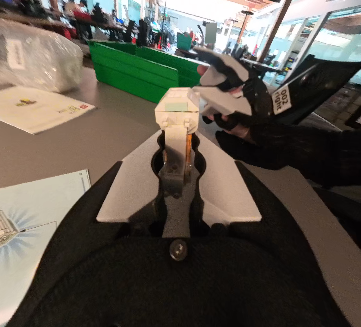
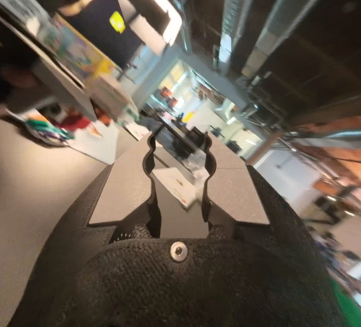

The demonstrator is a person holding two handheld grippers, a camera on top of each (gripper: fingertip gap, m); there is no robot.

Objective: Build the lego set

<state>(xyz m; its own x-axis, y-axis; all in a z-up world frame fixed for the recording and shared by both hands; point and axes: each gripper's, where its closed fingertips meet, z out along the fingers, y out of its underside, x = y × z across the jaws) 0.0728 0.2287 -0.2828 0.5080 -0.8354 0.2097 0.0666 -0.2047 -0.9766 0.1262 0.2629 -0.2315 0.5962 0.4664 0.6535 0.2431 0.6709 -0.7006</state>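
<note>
My left gripper (image 1: 178, 137) is shut on a white lego model (image 1: 176, 110) with a pale blue window panel, a white stem and grey and orange parts between the fingers. It holds the model up above the grey table (image 1: 68, 147). My right gripper (image 1: 197, 84) shows at the right of the left wrist view, held by a black-gloved hand, its white fingers apart and just beside the model's upper right corner. In the right wrist view, which is tilted and blurred, my right gripper (image 2: 179, 137) is open and empty.
A green bin (image 1: 136, 75) stands behind the model. A clear plastic bag (image 1: 35, 59) lies at the far left. One instruction booklet (image 1: 41, 108) lies on the left, another open one (image 1: 29, 219) at the near left. A booklet (image 2: 175, 186) shows beyond my right fingers.
</note>
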